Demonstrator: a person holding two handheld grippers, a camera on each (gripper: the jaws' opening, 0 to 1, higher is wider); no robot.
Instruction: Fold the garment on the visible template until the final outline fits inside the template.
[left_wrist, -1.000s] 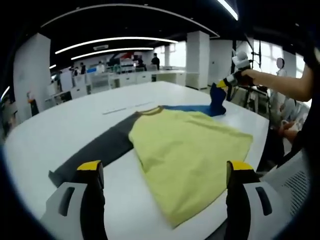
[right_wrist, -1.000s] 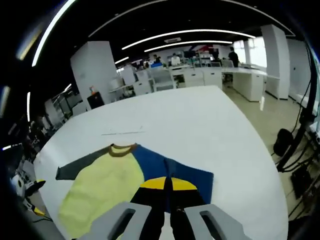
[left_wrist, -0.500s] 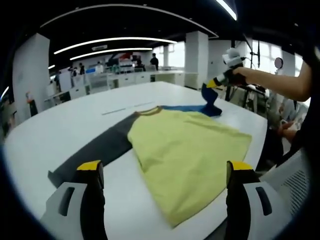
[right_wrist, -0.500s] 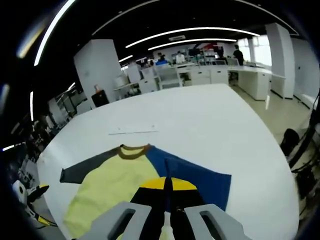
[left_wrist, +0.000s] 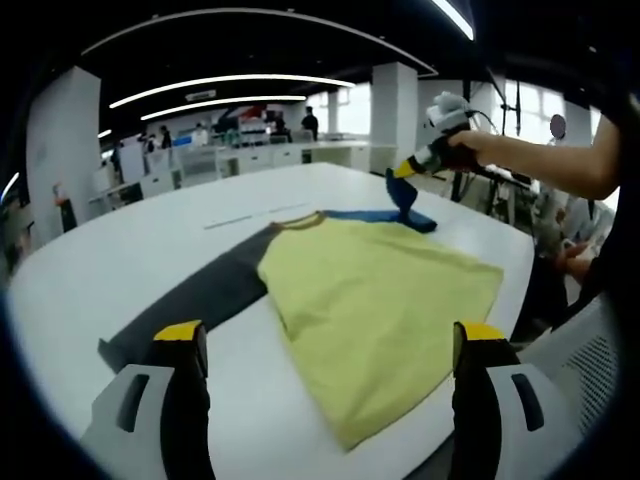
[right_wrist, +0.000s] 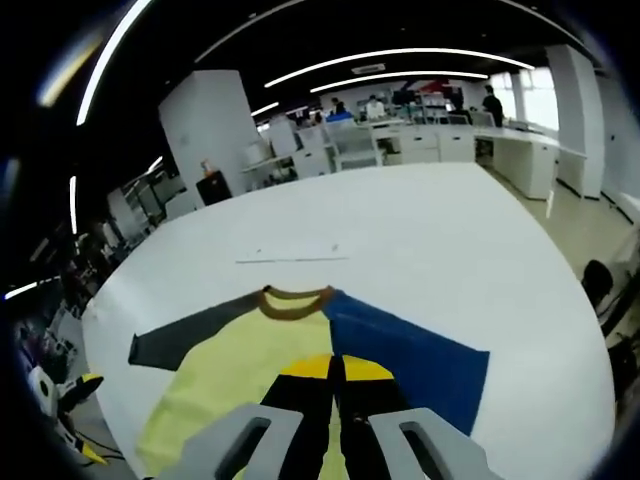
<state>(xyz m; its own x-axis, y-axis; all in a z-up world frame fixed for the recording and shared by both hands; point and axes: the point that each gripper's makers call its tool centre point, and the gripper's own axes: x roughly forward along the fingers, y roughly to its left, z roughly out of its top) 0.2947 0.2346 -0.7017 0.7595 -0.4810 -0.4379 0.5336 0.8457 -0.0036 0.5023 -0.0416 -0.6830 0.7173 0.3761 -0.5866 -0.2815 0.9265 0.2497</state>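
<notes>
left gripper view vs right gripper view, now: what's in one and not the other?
Left gripper view: the left gripper open over the shirt's hem end, the right gripper lifting the blue sleeve, and a person's forearm.

Right gripper view: the right gripper's jaws pressed together on the blue sleeve, and the sleeve's full spread.

Both: yellow shirt, grey sleeve, brown collar, white table.

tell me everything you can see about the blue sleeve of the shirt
The blue sleeve is soft knit-looking fabric, joined to the yellow body beside the brown collar. Its cuff end is pinched in the right gripper, jaws shut, and lifted off the white table, so the sleeve peaks upward while its shoulder end still lies flat.
</notes>
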